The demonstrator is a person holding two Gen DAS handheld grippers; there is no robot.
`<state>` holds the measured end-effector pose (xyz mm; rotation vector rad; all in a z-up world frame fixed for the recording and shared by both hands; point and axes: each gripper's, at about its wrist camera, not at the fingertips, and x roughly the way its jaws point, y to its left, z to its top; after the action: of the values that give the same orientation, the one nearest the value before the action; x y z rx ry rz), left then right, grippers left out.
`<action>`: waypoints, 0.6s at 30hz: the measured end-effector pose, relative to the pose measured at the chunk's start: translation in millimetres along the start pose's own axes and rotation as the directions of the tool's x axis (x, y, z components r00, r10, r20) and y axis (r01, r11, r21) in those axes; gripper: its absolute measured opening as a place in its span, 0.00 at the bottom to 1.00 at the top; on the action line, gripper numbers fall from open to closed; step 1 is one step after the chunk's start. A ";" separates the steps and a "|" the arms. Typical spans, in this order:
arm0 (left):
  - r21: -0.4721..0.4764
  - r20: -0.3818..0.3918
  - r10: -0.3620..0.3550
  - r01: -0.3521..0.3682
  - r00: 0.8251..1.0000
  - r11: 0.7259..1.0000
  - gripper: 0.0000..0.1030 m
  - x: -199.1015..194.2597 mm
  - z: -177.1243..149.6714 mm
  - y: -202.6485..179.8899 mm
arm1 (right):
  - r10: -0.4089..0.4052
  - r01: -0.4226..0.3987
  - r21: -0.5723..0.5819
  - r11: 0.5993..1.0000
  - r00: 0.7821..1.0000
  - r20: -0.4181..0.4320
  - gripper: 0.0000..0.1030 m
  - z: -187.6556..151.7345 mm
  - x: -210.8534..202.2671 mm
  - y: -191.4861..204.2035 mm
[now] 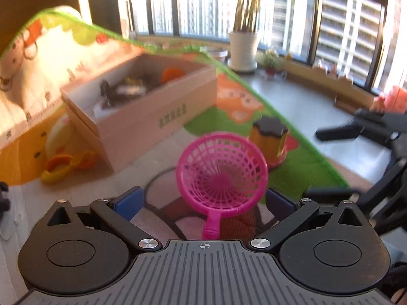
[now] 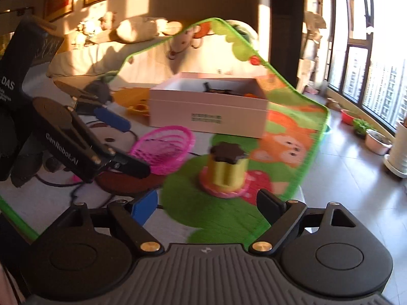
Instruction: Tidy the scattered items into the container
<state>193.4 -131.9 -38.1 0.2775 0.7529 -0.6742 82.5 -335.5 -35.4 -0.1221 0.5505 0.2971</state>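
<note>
The pink strainer [image 1: 221, 170] lies on the play mat [image 1: 229, 101] toward its window-side edge, just short of the cardboard box [image 1: 142, 101]; it looks light, stiff and springy, so its stubby handle or rim seems the place to pinch. The left gripper [image 1: 203, 203] stands wide open around it, holding nothing. Only the right wrist view shows the right gripper [image 2: 208, 207], also agape and empty, facing the yellow toy [image 2: 227, 170].
</note>
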 end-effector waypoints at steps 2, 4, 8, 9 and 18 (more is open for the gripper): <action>-0.022 -0.023 -0.075 0.075 0.997 0.997 1.00 0.3 -2.8 -3.7 | -0.029 0.029 0.019 0.999 1.000 0.004 0.84 -1.0 -1.3 -9.5; -0.021 -0.038 -0.127 0.126 0.991 0.992 1.00 -3.3 -7.4 -12.1 | -0.055 0.055 0.037 0.998 0.998 0.009 0.84 -1.4 -0.5 -19.0; 0.005 -0.042 -0.159 0.160 0.986 0.987 1.00 -11.2 -13.8 -27.3 | -0.085 0.083 0.068 0.994 0.996 0.019 0.84 0.1 4.8 -32.2; 0.002 -0.038 -0.164 0.164 0.986 0.986 1.00 -12.7 -14.0 -28.8 | -0.086 0.084 0.071 0.994 0.996 0.023 0.84 0.5 5.5 -33.5; 0.040 0.052 0.077 -0.079 0.996 0.996 1.00 -9.5 -4.1 -35.3 | -0.103 0.100 0.092 0.991 0.994 0.030 0.88 0.8 10.6 -42.0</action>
<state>163.1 -152.3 -34.1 0.3256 0.6767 -0.6218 104.5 -372.7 -38.9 -0.0572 0.5203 0.1751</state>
